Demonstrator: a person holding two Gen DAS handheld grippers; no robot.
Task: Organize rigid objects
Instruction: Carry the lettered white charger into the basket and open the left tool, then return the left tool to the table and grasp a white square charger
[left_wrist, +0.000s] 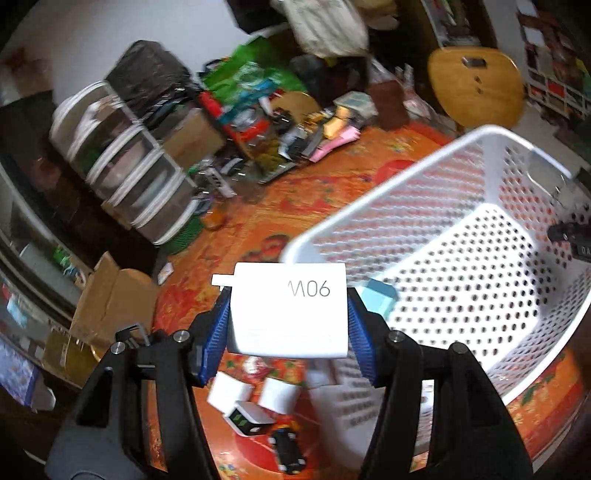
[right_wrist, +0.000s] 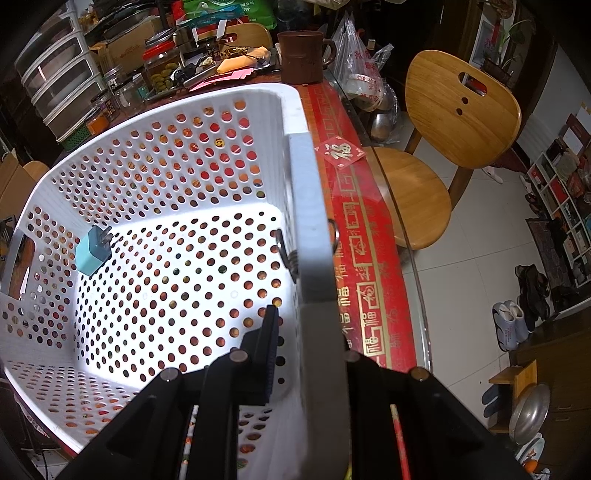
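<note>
Over red tablecloth (left_wrist: 369, 173), left gripper (left_wrist: 288, 317) jaws clench white charger (left_wrist: 288, 314) (marked "M06"); right gripper (right_wrist: 306, 332) jaws clamp basket (right_wrist: 314, 229) rim.

a white charger block (left_wrist: 290, 310) marked "m06" is clamped between the blue pads of the left gripper (left_wrist: 288, 314), held above a red patterned tablecloth (left_wrist: 369, 177) — just beside the rim of a white perforated basket (left_wrist: 436, 162). a pale blue adapter (left_wrist: 380, 297) is seen inside the basket; smaller white chargers (left_wrist: 229, 395) and a toy car (left_wrist: 288, 448) are spread below.
</note>
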